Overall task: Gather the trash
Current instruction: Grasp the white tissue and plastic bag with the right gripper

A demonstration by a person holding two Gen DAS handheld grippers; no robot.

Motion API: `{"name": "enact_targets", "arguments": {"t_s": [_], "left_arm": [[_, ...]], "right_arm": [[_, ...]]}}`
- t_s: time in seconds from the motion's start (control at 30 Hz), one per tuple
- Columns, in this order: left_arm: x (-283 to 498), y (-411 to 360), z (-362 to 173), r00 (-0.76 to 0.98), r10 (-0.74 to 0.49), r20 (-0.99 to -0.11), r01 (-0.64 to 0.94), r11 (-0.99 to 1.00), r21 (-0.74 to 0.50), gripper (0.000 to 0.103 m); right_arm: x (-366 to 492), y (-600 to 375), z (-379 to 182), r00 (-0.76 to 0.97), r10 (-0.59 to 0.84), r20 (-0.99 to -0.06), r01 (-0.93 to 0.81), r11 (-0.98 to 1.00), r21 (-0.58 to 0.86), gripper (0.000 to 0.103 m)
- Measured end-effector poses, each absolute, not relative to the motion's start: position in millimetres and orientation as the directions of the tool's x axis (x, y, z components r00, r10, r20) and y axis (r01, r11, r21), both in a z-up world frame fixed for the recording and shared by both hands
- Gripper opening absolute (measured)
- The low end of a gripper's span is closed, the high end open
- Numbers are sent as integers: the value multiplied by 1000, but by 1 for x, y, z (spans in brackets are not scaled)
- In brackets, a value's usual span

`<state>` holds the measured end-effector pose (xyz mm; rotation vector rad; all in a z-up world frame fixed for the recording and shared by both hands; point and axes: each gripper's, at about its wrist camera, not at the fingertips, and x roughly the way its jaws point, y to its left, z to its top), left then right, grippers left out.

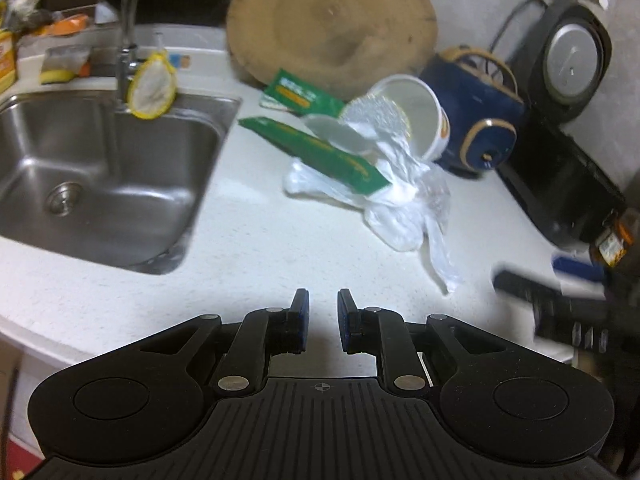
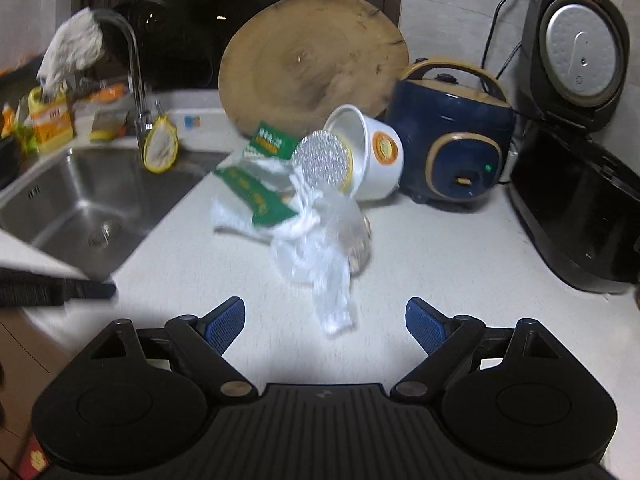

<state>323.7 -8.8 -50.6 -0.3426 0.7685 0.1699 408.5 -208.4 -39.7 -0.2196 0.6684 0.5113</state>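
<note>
A heap of trash lies on the white counter [image 1: 248,248]: a tipped white paper cup [image 1: 416,116] with a peeled foil lid [image 1: 376,114], two green sachets [image 1: 320,152], and crumpled clear plastic wrap [image 1: 404,208]. My left gripper [image 1: 323,316] hovers short of the heap, its jaws a narrow gap apart with nothing between them. In the right wrist view the cup [image 2: 380,160], foil lid [image 2: 324,160], green sachet [image 2: 260,200] and plastic wrap [image 2: 320,248] lie just ahead. My right gripper [image 2: 326,312] is wide open, and the wrap's tail lies on the counter between its fingers, untouched.
A steel sink [image 1: 100,168] with a faucet [image 1: 128,40] is at the left. A round wooden board [image 1: 332,20] leans on the back wall. A blue cooker [image 2: 452,148] and a black cooker with its lid up [image 2: 576,184] stand at the right.
</note>
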Motion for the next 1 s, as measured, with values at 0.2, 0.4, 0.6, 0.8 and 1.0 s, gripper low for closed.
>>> {"name": "enact_targets", "arguments": {"t_s": [0.2,0.4,0.6,0.8,1.0], "left_arm": [[344,-17,-55,688,90,-721,-336,919,-206,18],[360,-19,-47,670,161,-724,-399,902,-168,18],[363,-21,-38,664,219,-715,-429,895,-125,18],[368,-18,-36,668,210,-714,-414,902,-122,18],[375,-21,-39,681,164,-713,-362,922,-134,18]], "right_arm": [[466,-178,-47,632,474,-613,-626,779,-42,88],[523,-135,-58,560,576,-595,-720,694,-5,88],[559,-98,-80,514,606,-607,-765,644,-4,87],[568,-102,-100,366,619,-695,-768,623,150,40],[535,-135,-104,276,647,-711,-774,588,234,39]]}}
